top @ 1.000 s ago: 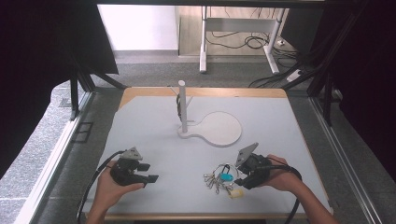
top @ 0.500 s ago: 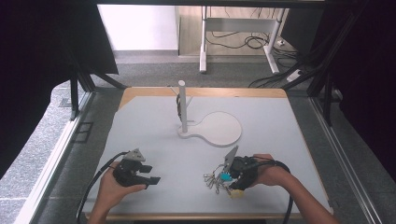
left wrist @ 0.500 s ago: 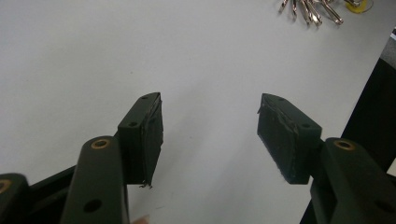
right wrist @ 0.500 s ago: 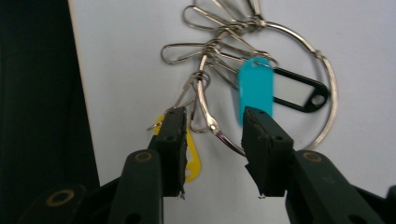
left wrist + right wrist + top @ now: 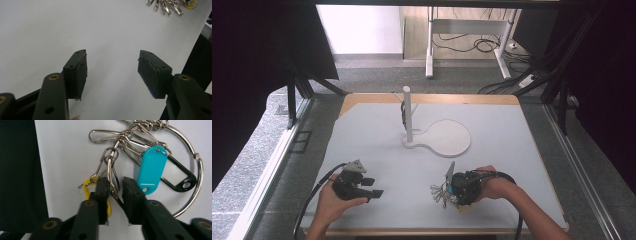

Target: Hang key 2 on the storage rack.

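1. High view: the right gripper [image 5: 451, 187] sits low on the bunch of keys [image 5: 440, 192], at lower centre-right of the table [image 5: 512, 135]. The left gripper [image 5: 371, 189] rests at lower left, well apart from it. The white stand [image 5: 408, 116] with its round base is at centre. Compared with a second ago, the right gripper has slid left and down onto the bunch, while the left one has not moved.

2. Left gripper view: its jaws stand wide with nothing between them; the keys lie far off at the upper right.

3. Right gripper view: the jaws have just been closing and are now narrow around a thin metal clip [image 5: 111, 176], beside the turquoise tag [image 5: 151, 167] and the large ring [image 5: 197, 180]. I cannot tell whether the pads press yet. The bite looks slim, so I judge the clip could slip out, or the dangling bunch could swing and snag.
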Tool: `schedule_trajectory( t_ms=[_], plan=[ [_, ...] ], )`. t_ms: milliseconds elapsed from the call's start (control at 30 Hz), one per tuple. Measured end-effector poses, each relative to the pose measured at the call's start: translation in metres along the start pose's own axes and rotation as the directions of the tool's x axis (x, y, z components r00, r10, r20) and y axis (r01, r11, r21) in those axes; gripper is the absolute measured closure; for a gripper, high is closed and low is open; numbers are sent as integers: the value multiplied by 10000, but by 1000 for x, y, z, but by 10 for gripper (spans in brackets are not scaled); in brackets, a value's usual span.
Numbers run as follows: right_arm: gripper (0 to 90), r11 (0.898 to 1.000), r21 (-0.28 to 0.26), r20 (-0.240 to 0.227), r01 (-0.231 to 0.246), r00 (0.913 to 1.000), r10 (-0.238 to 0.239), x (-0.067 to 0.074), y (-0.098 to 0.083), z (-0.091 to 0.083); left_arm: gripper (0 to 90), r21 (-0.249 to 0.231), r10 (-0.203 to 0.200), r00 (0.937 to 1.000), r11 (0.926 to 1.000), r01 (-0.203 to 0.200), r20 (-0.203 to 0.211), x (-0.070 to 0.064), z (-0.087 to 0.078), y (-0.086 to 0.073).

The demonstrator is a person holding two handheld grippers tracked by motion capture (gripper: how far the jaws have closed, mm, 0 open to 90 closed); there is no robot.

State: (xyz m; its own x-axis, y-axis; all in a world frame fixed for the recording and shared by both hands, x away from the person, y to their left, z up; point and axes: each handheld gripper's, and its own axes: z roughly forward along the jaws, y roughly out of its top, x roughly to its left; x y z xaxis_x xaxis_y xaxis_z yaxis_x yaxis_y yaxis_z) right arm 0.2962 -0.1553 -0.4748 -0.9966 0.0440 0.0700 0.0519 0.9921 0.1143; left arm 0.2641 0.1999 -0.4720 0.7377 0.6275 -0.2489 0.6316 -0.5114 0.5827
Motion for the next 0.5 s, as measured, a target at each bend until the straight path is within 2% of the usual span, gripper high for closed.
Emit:
schedule_trajectory(
  t_ms=[200, 267, 367, 400, 433, 500],
  plan=[
    [816, 9997, 182, -327, -140, 9994, 146, 0, 1, -1, 410, -4, 6, 10000, 10000, -6, -11, -1, 1, 0],
    [819, 9995, 228, -507, -219, 9985, 230, -1, 2, -2, 414, -195, -100, 9999, 9998, 98, -74, -2, 2, 0],
    [823, 9987, 22, -946, -508, 9942, 508, -3, 4, -8, 414, -165, 24, 10000, 9999, -26, -87, -2, -1, 0],
    [823, 9987, 22, -946, -508, 9942, 508, -3, 4, -8, 414, -165, 24, 10000, 9999, -26, -87, -2, -1, 0],
    [824, 9978, -254, -1139, -605, 9918, 572, -6, 4, -12, 414, -187, 8, 10000, 9998, -9, -95, -2, -1, 0],
    [824, 9961, -434, -1266, -772, 9894, 712, -7, 4, -17, 414, -160, 67, 9999, 9998, -68, -98, -2, -2, 0]
  ],
)
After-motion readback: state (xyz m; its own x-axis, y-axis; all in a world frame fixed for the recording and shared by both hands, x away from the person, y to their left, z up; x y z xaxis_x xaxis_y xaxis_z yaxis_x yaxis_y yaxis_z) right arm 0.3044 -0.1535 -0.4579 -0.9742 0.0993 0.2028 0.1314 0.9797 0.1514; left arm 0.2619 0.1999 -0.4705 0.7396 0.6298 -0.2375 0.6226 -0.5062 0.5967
